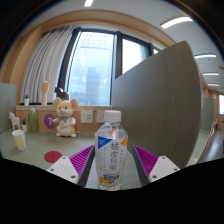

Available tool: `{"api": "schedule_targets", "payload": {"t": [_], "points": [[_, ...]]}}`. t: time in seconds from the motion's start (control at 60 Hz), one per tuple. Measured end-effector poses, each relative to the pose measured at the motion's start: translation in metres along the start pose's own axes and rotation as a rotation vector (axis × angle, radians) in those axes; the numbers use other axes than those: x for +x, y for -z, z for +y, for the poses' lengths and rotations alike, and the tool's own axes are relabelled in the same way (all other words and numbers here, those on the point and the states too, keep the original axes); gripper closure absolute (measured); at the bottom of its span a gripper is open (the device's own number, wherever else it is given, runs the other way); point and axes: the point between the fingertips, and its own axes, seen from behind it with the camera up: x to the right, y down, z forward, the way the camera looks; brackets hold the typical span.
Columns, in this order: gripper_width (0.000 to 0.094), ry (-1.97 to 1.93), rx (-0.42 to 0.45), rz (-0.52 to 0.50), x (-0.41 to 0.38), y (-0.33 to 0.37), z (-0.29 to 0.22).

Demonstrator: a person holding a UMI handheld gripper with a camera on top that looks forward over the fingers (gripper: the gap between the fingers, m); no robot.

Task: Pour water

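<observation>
Standing upright between the two fingers of the gripper (112, 163) is a clear water bottle (111, 152) with a white cap; its label carries blue characters too small to read. Whether the purple pads (82, 158) press its sides cannot be told. Beyond, on the table (45, 150), a plush mouse (66, 117) sits near a white cup (19, 139), before tall windows (92, 68).

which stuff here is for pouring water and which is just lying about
For the job:
- water bottle, capped, upright between the fingers
- paper cup, a likely target for the water

Lying about:
- plush mouse toy
- grey partition

I cannot tell whether the fingers press on the bottle.
</observation>
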Motion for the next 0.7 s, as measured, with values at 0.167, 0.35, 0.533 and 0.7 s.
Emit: {"api": "schedule_targets", "payload": {"t": [0.167, 0.35, 0.533, 0.7], "points": [[0.0441, -0.052, -0.017, -0.010, 0.004, -0.013, 0.001], [0.0617, -0.007, 0.009, 0.009, 0.001, -0.014, -0.001], [0.0618, 0.049, 0.003, 0.030, -0.004, -0.014, -0.001], [0.0618, 0.277, 0.043, 0.006, -0.061, -0.014, -0.031]]}}
